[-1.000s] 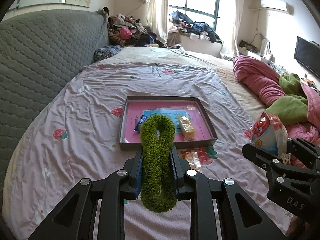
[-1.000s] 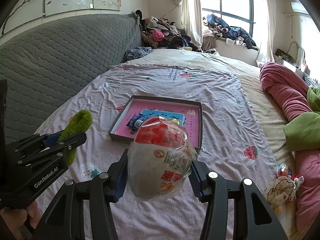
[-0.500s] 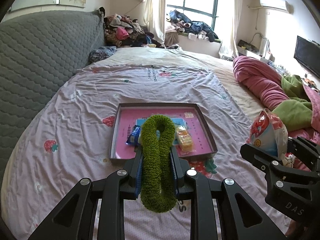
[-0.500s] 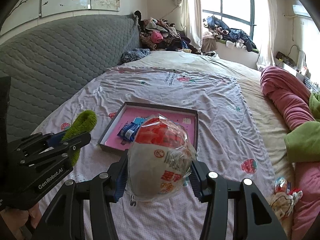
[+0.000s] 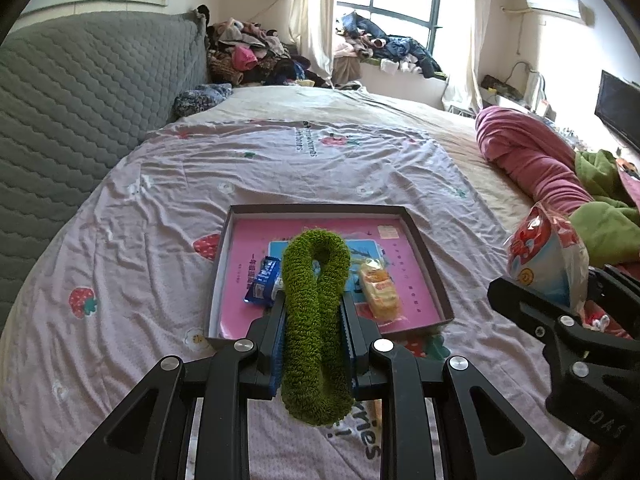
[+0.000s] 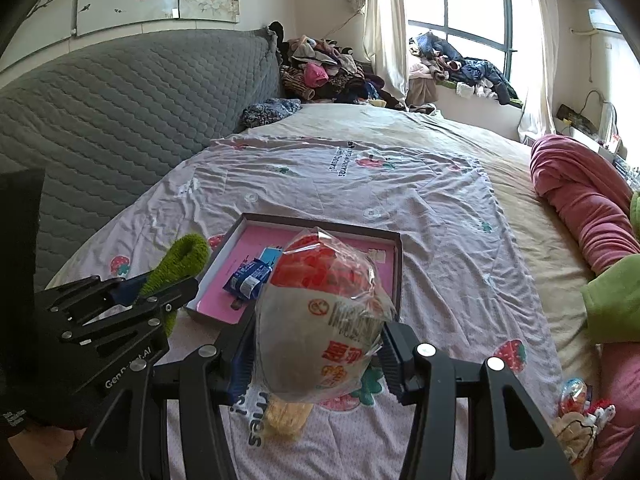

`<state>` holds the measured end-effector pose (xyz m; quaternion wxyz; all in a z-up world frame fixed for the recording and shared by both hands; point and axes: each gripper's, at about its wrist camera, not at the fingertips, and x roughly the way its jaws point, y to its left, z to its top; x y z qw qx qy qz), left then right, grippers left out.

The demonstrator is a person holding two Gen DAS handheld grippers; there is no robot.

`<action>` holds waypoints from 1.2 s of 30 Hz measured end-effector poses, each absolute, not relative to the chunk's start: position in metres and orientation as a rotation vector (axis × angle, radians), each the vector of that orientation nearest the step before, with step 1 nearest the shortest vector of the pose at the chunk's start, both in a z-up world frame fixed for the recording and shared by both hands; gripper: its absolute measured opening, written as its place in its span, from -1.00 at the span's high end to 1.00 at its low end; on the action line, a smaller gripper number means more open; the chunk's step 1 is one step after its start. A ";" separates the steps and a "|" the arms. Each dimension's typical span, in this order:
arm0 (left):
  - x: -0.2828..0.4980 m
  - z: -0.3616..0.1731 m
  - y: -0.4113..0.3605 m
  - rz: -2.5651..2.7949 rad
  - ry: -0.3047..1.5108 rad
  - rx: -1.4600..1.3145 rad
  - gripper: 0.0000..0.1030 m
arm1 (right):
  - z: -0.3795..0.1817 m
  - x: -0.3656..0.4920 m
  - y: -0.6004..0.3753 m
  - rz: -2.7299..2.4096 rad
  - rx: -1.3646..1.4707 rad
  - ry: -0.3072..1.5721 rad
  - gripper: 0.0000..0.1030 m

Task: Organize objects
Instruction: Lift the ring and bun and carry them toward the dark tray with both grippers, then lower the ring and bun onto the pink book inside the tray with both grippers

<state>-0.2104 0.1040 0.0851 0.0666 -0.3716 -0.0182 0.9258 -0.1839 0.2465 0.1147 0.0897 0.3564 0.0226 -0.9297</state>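
My left gripper (image 5: 314,312) is shut on a fuzzy green loop (image 5: 316,320), which sticks up between the pads. A shallow box with a pink floor (image 5: 236,248) lies on the bed just beyond it, holding a blue wrapper (image 5: 262,280) and a yellow snack pack (image 5: 378,288). My right gripper (image 6: 320,340) is shut on a red-and-white snack bag (image 6: 324,312), held above the sheet near the box (image 6: 394,264). Each gripper shows at the edge of the other's view: the bag (image 5: 548,260) and the green loop (image 6: 182,258).
The pink strawberry-print sheet (image 5: 140,240) covers the bed. A grey quilted headboard (image 5: 72,100) runs along the left. Rolled pink and green blankets (image 5: 540,160) lie on the right. A yellow pack (image 6: 286,416) lies on the sheet under my right gripper. Small items (image 6: 576,412) sit by the blankets.
Both grippers have moved forward toward the box, which now looks larger and nearer. Their holds on the green loop and the snack bag are the same.
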 end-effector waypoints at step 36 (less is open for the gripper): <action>-0.323 0.021 0.131 2.800 -0.041 -1.164 0.53 | 0.073 -0.283 0.265 -2.812 0.998 0.006 -0.03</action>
